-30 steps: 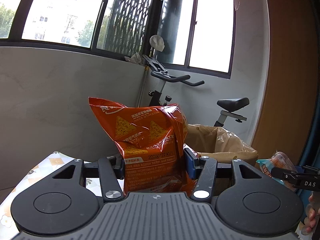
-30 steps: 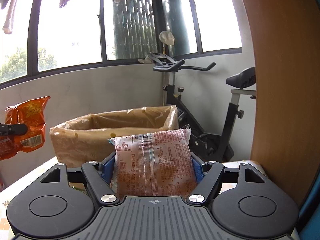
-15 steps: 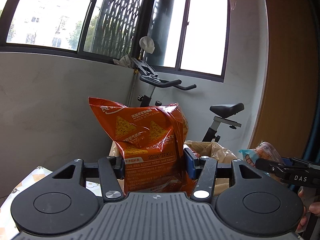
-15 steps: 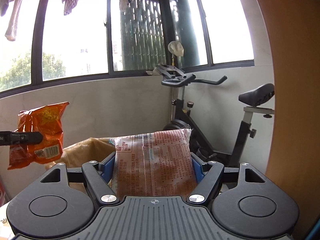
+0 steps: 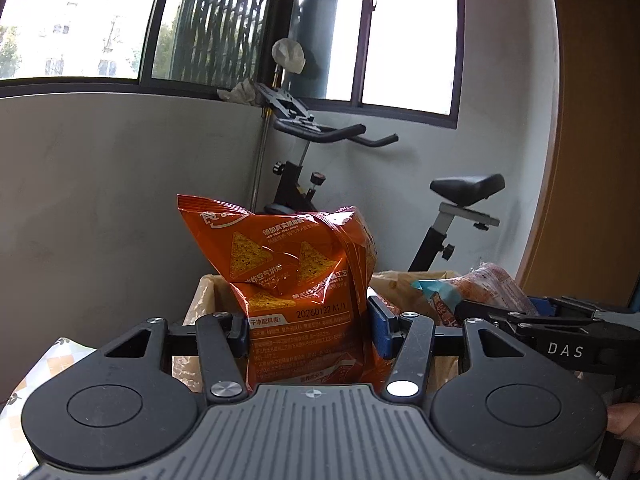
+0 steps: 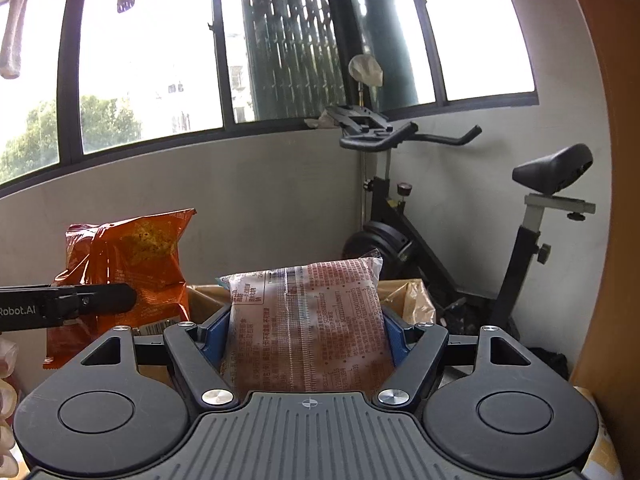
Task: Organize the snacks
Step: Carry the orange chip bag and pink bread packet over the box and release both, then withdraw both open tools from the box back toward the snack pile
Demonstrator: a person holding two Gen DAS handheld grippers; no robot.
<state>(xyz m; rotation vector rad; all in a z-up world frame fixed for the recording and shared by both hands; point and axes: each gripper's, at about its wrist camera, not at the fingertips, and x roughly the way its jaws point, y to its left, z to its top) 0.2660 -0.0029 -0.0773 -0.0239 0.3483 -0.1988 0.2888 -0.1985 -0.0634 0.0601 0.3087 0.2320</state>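
Note:
My left gripper [image 5: 308, 334] is shut on an orange chip bag [image 5: 292, 272], which stands upright between its blue pads. My right gripper [image 6: 304, 332] is shut on a clear reddish snack packet [image 6: 306, 320] printed with small text. Both bags are held in the air in front of a brown paper-lined box [image 5: 208, 292], whose rim shows behind them [image 6: 408, 296]. In the left wrist view the right gripper [image 5: 532, 320] with its packet [image 5: 484, 284] is at the right. In the right wrist view the left gripper's finger [image 6: 80, 304] and the chip bag [image 6: 132, 264] are at the left.
An exercise bike [image 6: 460, 248] stands behind the box, against the grey wall under the windows. A brown wooden panel [image 6: 616, 200] runs along the right. A patterned tablecloth [image 5: 48, 364] shows at the lower left. A person's fingers [image 6: 6, 400] are at the left edge.
Both grippers have carried their bags toward the box, which now sits lower and closer behind them. The two grippers have drawn nearer to each other. The grips are unchanged.

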